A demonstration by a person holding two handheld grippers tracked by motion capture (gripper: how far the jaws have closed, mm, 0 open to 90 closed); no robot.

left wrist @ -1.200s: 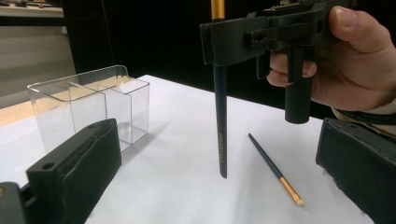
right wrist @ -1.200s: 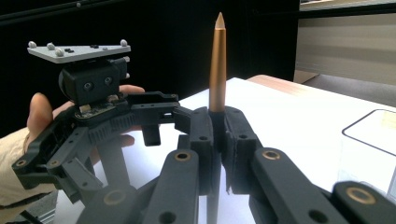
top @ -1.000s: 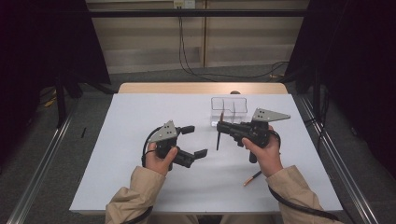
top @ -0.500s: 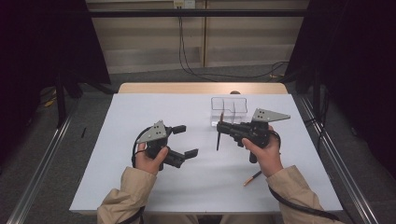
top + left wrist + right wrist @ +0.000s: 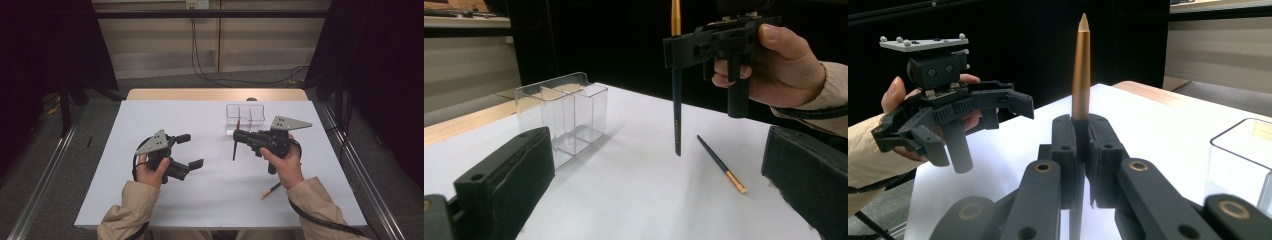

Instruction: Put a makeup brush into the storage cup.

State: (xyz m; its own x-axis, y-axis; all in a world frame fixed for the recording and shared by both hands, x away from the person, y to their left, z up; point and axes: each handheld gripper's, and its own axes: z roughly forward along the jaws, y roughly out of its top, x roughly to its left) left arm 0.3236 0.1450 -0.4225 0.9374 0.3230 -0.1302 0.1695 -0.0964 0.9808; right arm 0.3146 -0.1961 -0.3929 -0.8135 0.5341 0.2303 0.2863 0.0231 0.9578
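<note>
Right gripper clamped on a paintbrush, held upright, dark handle end down above the white table, just beside the clear divided organizer; left gripper jaws spread wide, holding nothing, well apart to the left; second paintbrush lying flat near the right forearm.
</note>
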